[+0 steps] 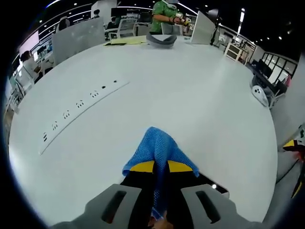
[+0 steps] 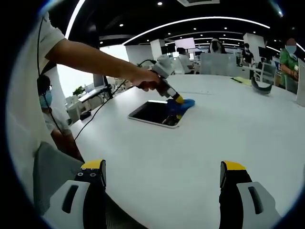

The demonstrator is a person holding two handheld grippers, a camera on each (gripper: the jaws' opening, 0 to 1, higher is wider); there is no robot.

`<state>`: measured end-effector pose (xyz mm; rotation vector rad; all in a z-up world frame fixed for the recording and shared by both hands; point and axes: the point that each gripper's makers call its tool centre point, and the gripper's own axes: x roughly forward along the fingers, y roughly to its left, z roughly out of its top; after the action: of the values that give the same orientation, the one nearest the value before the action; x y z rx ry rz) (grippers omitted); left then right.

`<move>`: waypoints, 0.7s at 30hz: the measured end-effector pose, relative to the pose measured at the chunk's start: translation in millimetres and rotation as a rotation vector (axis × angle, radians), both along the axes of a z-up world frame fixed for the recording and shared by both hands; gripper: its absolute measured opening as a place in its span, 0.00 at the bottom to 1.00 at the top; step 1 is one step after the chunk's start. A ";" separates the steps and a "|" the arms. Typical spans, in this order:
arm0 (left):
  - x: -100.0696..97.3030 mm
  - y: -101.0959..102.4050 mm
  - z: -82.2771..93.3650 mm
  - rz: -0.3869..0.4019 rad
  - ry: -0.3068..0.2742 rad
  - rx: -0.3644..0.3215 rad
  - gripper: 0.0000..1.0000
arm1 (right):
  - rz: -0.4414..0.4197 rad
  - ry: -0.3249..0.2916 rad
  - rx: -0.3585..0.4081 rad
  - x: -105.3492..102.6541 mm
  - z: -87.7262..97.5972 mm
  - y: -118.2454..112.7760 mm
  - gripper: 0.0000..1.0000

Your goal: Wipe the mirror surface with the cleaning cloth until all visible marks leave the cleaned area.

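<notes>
A blue mesh cleaning cloth is pinched between the yellow-tipped jaws of my left gripper, which is shut on it. A dark corner of the mirror peeks out below the cloth. In the right gripper view the mirror is a dark rectangular slab lying flat on the white table. A person's hand holds my left gripper there, pressing the cloth onto the mirror's far right edge. My right gripper hovers over the table short of the mirror, jaws wide open and holding nothing.
The white table has a recessed socket strip. At its far end lie a grey curved object and yellow paper, with a person in green behind. A black cable trails off the table.
</notes>
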<state>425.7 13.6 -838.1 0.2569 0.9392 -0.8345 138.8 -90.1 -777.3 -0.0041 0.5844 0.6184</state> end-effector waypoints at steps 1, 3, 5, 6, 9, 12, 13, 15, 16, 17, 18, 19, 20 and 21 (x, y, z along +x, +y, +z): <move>-0.1 -0.3 -0.1 -0.003 -0.002 0.002 0.06 | -0.001 -0.001 -0.001 0.0 0.0 -0.4 1.00; -0.4 -0.7 -0.1 -0.004 -0.007 0.004 0.06 | -0.003 0.001 0.001 0.0 0.2 -0.9 1.00; -1.0 -0.6 0.1 -0.008 -0.012 0.007 0.06 | -0.002 0.000 0.000 0.1 0.7 -1.0 1.00; -1.0 -0.5 0.1 -0.008 -0.013 0.008 0.06 | -0.002 0.000 -0.002 0.2 0.7 -1.2 1.00; -1.3 -0.7 0.1 -0.008 -0.011 0.008 0.06 | -0.004 -0.003 -0.001 1.0 1.6 -1.5 1.00; -3.8 -1.6 0.1 -0.009 -0.008 0.000 0.06 | -0.001 -0.002 -0.001 0.8 1.6 -0.9 1.00; -4.0 -1.6 0.1 -0.009 -0.011 -0.001 0.06 | 0.001 -0.001 -0.003 0.7 1.2 -0.7 1.00; -4.3 -1.8 0.1 -0.002 -0.008 -0.005 0.06 | 0.004 0.001 -0.002 0.7 1.1 0.4 1.00; -4.7 -1.8 0.1 -0.005 -0.008 -0.005 0.06 | 0.006 0.000 -0.002 1.1 1.6 0.7 1.00; -5.0 -1.9 0.1 -0.007 -0.010 -0.005 0.06 | 0.006 -0.001 -0.001 1.5 1.9 0.8 1.00; -5.7 -1.9 0.2 -0.003 -0.006 -0.007 0.06 | 0.006 -0.002 0.000 2.0 2.4 1.0 1.00; -6.5 -2.1 0.3 -0.004 -0.006 -0.007 0.06 | 0.006 -0.003 0.001 2.2 2.8 1.2 1.00; -7.5 -2.4 0.5 -0.008 -0.010 -0.007 0.06 | 0.006 -0.003 0.000 2.5 2.8 1.0 1.00; -8.2 -2.4 0.6 -0.006 -0.008 -0.008 0.06 | 0.007 -0.003 0.000 2.5 2.6 1.0 1.00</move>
<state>417.5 11.2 -837.5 0.2562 0.9282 -0.8420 141.3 -89.1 -774.7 -0.0068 0.5817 0.6251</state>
